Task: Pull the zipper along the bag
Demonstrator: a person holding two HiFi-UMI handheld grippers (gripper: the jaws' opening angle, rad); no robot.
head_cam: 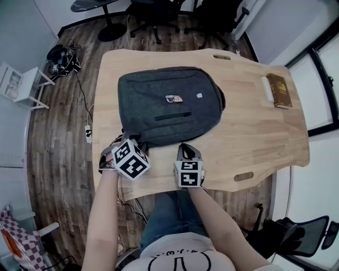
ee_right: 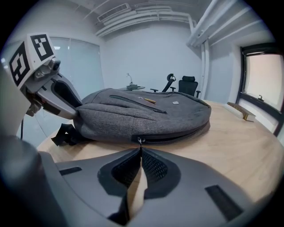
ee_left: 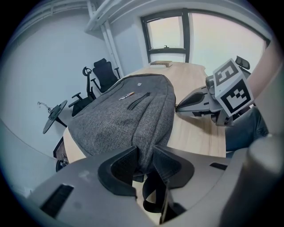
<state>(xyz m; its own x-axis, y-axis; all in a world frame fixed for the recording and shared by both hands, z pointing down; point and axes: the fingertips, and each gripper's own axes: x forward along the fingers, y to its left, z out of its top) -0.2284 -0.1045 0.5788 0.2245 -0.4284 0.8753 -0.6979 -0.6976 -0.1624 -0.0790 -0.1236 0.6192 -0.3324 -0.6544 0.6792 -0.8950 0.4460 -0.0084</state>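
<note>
A grey backpack (head_cam: 169,106) lies flat on the wooden table (head_cam: 254,132), its front pocket facing up. My left gripper (head_cam: 123,142) is at the bag's near left corner. In the left gripper view its jaws (ee_left: 144,165) are shut on a fold of the bag's grey fabric (ee_left: 128,115), with a black strap (ee_left: 153,195) hanging below. My right gripper (head_cam: 188,149) sits at the bag's near edge. In the right gripper view its jaws (ee_right: 141,150) are shut together on the small metal zipper pull (ee_right: 141,142) of the side zipper (ee_right: 177,136), which runs off to the right.
A brown book (head_cam: 279,91) and a white roll (head_cam: 267,88) lie at the table's far right. Office chairs (head_cam: 153,13) stand beyond the far edge. The near table edge is right under both grippers. Cables and a power strip (head_cam: 88,133) lie on the floor at left.
</note>
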